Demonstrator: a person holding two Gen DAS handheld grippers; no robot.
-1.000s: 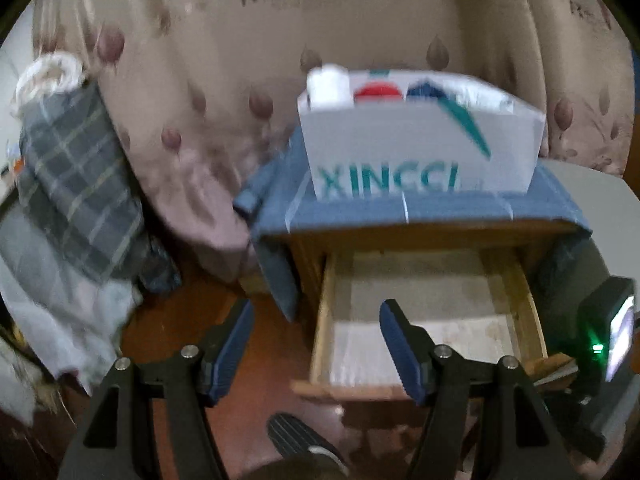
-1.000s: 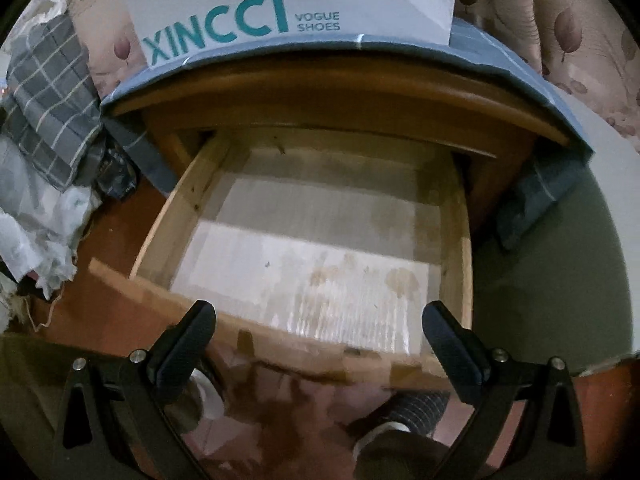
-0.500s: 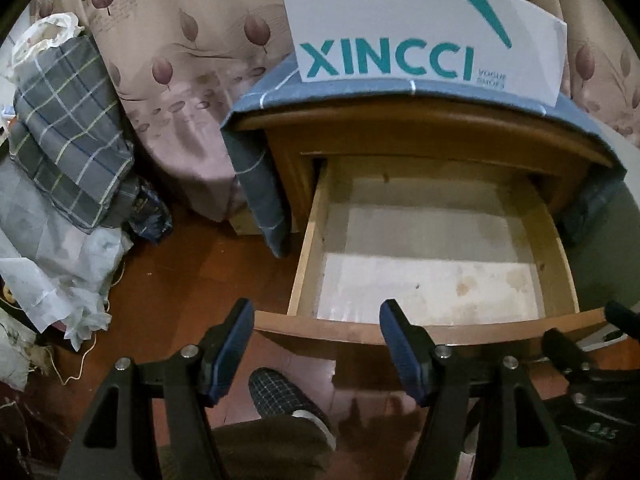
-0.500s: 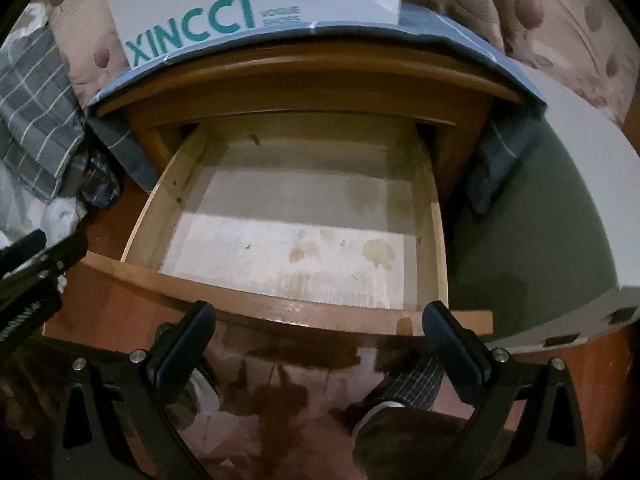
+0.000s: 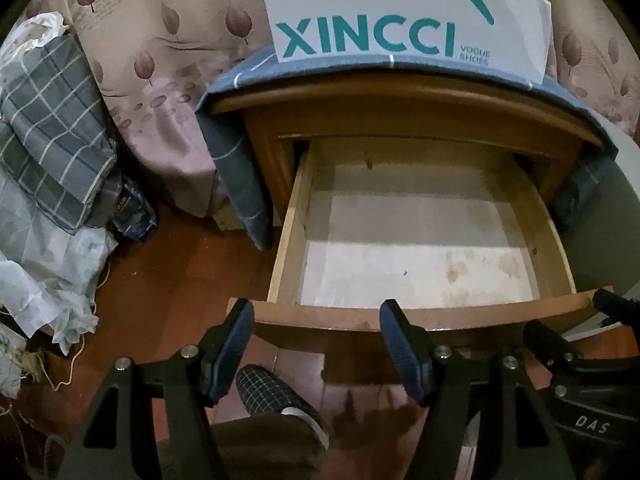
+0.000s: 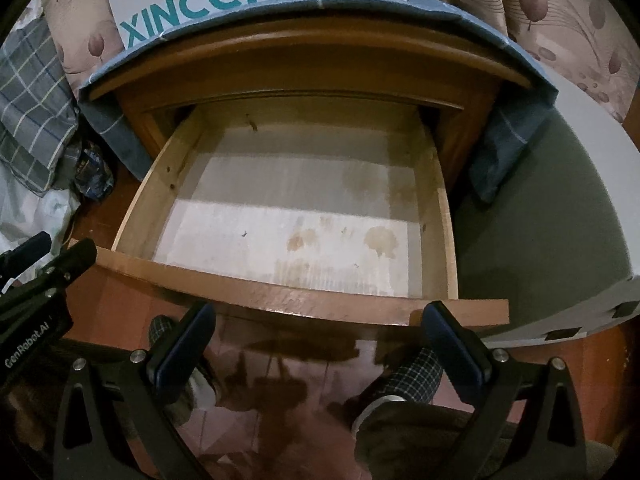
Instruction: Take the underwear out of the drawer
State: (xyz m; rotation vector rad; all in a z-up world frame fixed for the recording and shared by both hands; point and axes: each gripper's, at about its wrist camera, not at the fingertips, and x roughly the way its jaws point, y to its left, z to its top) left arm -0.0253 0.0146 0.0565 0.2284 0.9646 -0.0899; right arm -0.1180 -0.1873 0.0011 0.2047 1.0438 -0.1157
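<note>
Right wrist: drawer [image 6: 280, 236] looks bare, no underwear visible; both claws, left gripper [image 5: 316, 346] and right gripper [image 6: 320, 344], released; search the shadowed back edge first.

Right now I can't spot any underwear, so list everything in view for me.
drawer: one, pale wood, pulled open, only a stained liner inside
nightstand: one, brown wood
blue checked cloth: one, draped over the nightstand
XINCCI shoe box: one, white and teal, on the cloth
plaid bundle: one, grey, left on the floor
floral bedcover: pink-beige, behind
slippers: two, checked, below
left gripper: open
right gripper: open
</note>
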